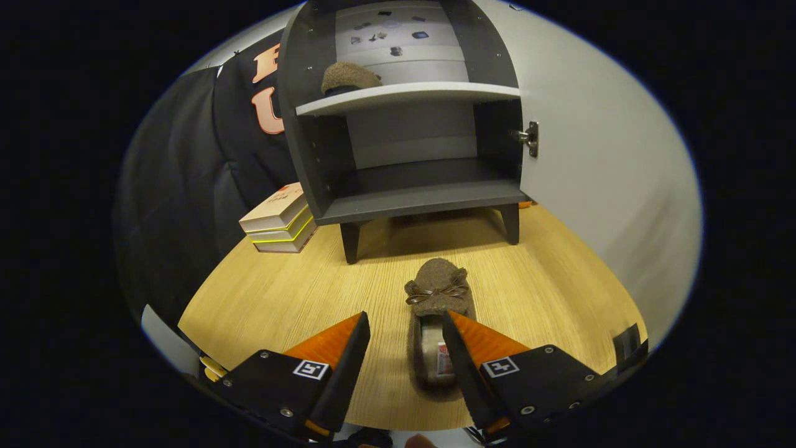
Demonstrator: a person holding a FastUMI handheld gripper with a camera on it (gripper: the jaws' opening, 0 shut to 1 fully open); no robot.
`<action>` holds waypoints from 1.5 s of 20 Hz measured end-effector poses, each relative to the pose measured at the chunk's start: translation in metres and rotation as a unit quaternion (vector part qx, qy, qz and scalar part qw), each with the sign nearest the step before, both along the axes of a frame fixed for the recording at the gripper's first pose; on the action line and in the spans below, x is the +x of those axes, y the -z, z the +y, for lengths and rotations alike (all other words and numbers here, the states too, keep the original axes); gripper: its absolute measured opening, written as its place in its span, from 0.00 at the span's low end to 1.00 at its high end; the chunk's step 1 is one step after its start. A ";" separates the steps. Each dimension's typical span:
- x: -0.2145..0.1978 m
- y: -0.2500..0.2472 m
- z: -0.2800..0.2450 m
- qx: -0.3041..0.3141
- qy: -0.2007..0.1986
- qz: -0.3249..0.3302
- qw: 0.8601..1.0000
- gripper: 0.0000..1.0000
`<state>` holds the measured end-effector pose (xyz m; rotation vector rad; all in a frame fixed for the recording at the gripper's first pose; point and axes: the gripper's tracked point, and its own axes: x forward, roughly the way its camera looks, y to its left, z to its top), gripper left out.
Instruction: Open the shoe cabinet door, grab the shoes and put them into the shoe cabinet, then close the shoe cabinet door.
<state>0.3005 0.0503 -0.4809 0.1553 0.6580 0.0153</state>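
Between my gripper [405, 326] fingers and a bit right of center sits the second slipper [437, 311] on the wooden floor [280, 292], toe pointing at the shoe cabinet [404, 199]. Door [597, 162] is already swung open on the right, and one slipper [348, 78] is on the upper shelf. Fingers are spread, not touching anything yet. I'd shift slightly right so both straddle the heel opening, drop low, then pinch the sidewall firmly since it's floppy fabric.
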 end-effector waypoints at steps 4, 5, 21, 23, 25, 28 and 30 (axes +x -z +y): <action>0.012 0.033 0.001 -0.001 0.004 0.031 1.000 0.75; 0.014 0.042 0.000 0.001 0.005 0.038 0.999 0.75; 0.058 0.072 -0.002 -0.024 0.018 0.055 0.998 0.04; 0.056 0.059 -0.002 -0.012 0.020 0.059 0.998 0.03; 0.056 0.039 -0.003 -0.008 0.020 0.054 0.998 0.03; 0.054 -0.002 -0.004 -0.019 0.018 0.039 0.999 0.03; 0.054 -0.033 -0.003 -0.022 0.020 0.023 0.999 0.04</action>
